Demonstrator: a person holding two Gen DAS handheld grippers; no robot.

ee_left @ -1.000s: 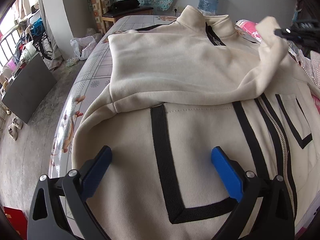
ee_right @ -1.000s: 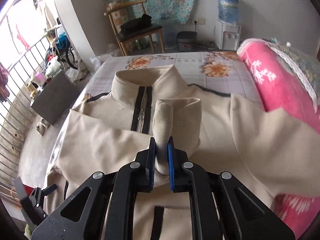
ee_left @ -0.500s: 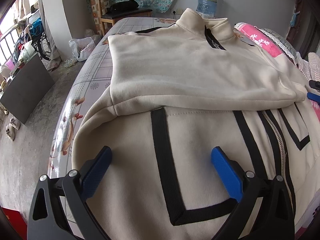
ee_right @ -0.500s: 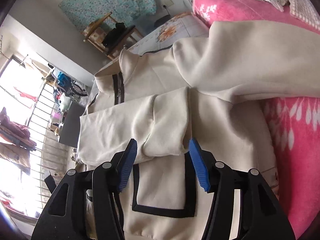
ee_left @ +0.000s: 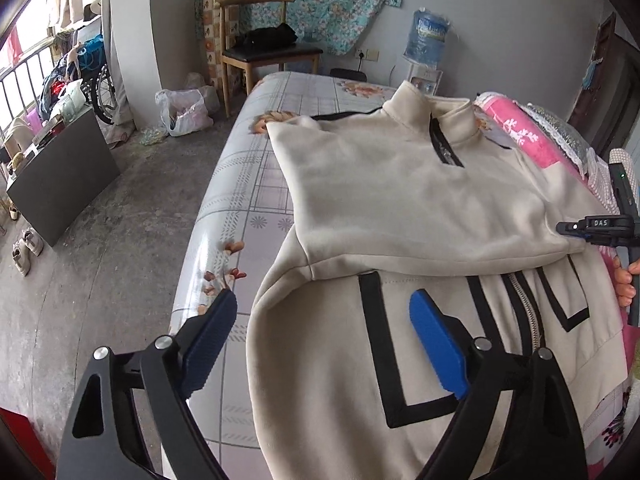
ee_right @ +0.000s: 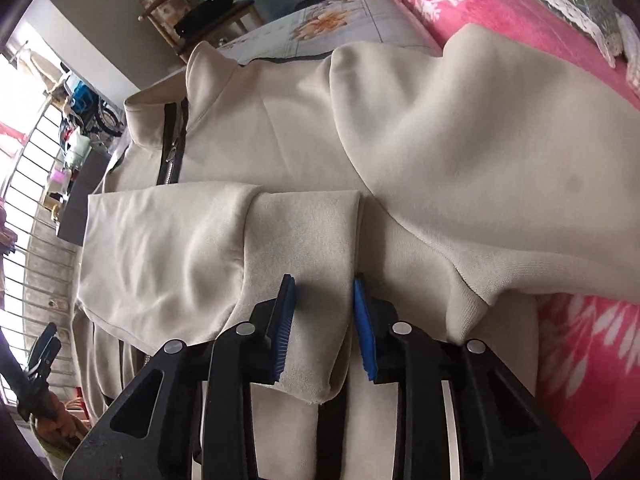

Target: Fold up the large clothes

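A large cream zip-up jacket [ee_left: 400, 200] with black trim lies front up on the bed [ee_left: 248, 184]. Its left sleeve is folded across the chest, and the ribbed cuff [ee_right: 308, 240] lies between the right gripper's pads. My left gripper [ee_left: 324, 340] is open and empty above the jacket's lower left hem. My right gripper [ee_right: 324, 320] is open over the cuff and holds nothing; it also shows in the left wrist view [ee_left: 600, 226] at the right edge. The other sleeve [ee_right: 480, 152] lies spread to the right.
A pink blanket [ee_right: 520, 12] lies along the bed's right side. A wooden chair [ee_left: 260, 48] and a water dispenser [ee_left: 428, 44] stand beyond the bed's far end. Bare concrete floor, a plastic bag [ee_left: 184, 110] and a dark cabinet [ee_left: 60, 176] lie to the left.
My right gripper carried the sleeve cuff across the chest, laid it down and opened. My left gripper shifted left toward the bed's edge and stayed open.
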